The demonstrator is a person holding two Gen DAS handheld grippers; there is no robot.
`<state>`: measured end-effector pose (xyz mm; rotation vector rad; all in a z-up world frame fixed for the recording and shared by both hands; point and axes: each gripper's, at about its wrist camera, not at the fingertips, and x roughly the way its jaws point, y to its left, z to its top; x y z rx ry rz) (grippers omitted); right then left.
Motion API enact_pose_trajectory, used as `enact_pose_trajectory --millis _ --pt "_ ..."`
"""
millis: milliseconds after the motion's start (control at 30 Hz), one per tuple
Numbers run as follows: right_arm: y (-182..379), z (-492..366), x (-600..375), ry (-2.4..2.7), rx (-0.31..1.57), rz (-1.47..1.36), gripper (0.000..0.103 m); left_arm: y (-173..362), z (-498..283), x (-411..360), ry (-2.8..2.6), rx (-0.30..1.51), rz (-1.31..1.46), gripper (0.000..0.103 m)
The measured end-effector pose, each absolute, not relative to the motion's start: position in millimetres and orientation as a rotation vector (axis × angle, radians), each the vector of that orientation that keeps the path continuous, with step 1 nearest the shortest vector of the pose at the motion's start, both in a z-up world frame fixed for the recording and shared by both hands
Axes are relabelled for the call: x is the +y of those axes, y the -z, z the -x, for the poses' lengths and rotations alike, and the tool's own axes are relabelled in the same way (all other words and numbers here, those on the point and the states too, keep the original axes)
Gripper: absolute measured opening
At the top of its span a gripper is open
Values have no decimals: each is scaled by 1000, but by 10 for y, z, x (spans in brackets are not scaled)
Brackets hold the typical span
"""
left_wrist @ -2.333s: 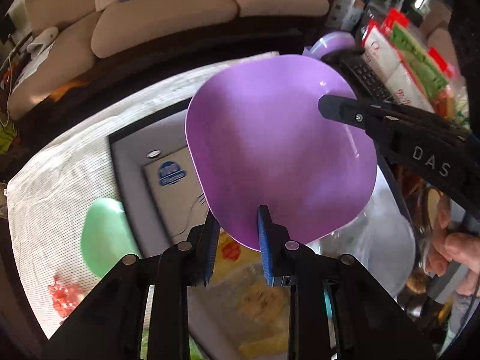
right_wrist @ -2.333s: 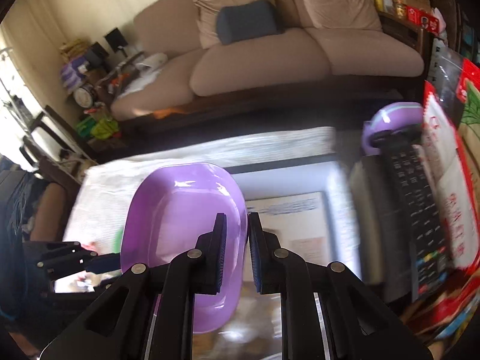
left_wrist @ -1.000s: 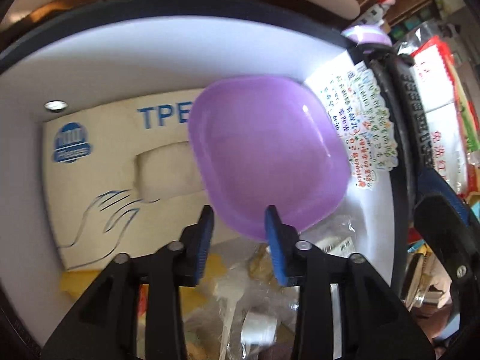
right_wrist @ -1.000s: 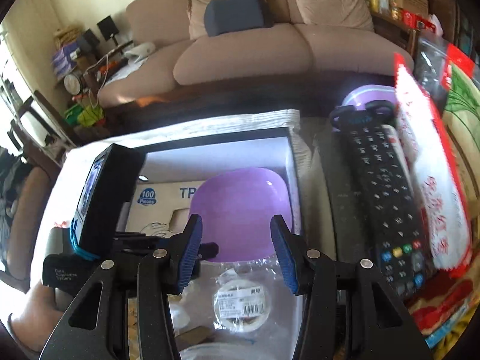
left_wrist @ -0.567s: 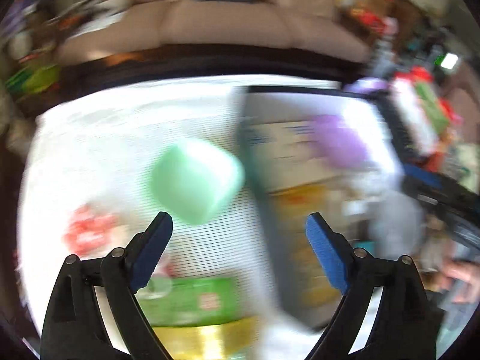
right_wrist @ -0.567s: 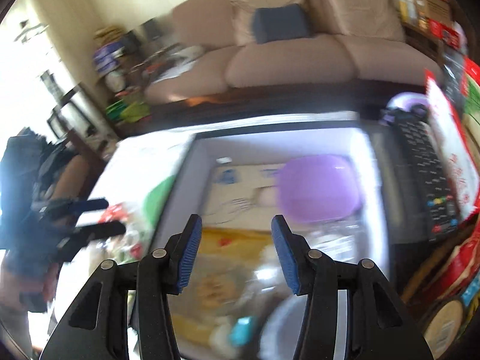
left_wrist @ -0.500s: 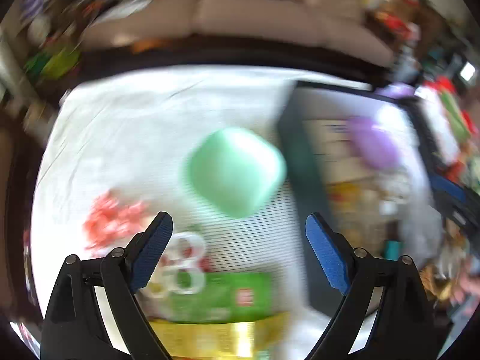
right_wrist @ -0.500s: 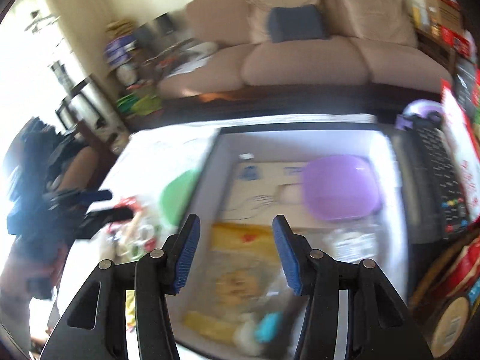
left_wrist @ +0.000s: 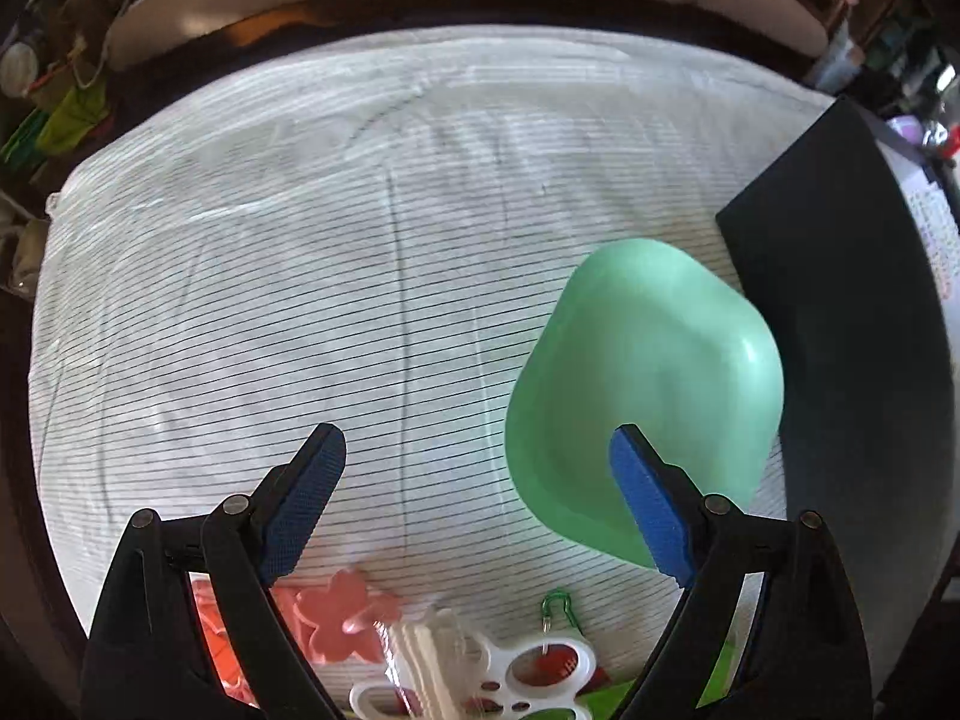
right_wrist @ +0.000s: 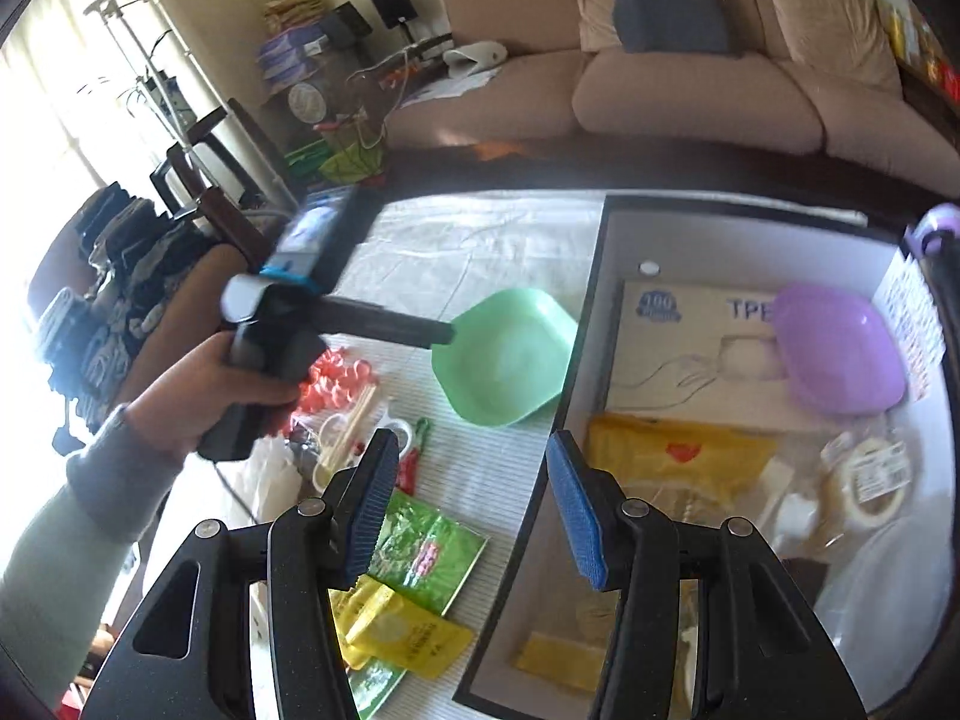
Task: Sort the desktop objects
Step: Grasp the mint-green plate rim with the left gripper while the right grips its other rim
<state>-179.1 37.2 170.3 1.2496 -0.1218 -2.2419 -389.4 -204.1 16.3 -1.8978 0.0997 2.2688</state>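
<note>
The green dish (left_wrist: pixel 645 402) lies on the striped cloth just left of the black box (left_wrist: pixel 840 360) — at lower right, beside the left gripper (left_wrist: pixel 477 504), whose empty jaws have just been opening.

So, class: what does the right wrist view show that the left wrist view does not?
Only the right wrist view: the purple bowl inside the box, the sofa cushion, and the hand holding the left gripper.
Only the left wrist view: the left gripper's own open blue pads.
Both: the green bowl on the striped cloth.
</note>
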Motion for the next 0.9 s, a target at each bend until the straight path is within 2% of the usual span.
enact_pose_trajectory --millis 33,67,100,167,200,233,333,500,633,767,800,867,900 --pt "-1656 1809 370 2243 -132 -1260 54 -76 3903 -2010 -2237 97 1927 70" --pt "-1607 1829 368 2242 -148 -1272 54 -37 3894 -1976 -2239 115 1926 70" --pt "-1569 1841 371 2239 -165 -1284 54 -43 3877 -1940 -2250 136 1908 60" --pt "-1488 1864 376 2226 -209 -1308 55 -83 3842 -1908 -2262 146 1901 31" --pt "-1466 1869 393 2222 -225 -1313 55 -125 3819 -1929 -2273 100 1899 8" --pt "-1452 1868 408 2222 -237 -1317 55 -186 3786 -1948 -2293 61 1882 5" --pt "-1445 1833 418 2214 -272 -1319 55 -357 3631 -1979 -2324 -5 1834 3" --pt "-1539 1688 374 2201 -316 -1309 55 -678 3201 -2282 -2304 -324 1763 3" --pt "-1513 1536 281 2153 -424 -1335 65 -838 2736 -2568 -2248 -519 1757 4" --pt "-1358 1277 222 2082 -654 -1366 65 -1042 2095 -2897 -2181 -843 1620 4" --pt "-1336 1207 223 2096 -683 -1369 65 -1089 1893 -2985 -2166 -915 1583 4" --pt "-1363 1023 239 2181 -687 -1350 58 -1172 1551 -3105 -2181 -979 1533 4" --pt "-1405 934 241 2214 -675 -1337 59 -1209 1399 -3134 -2193 -998 1512 5"
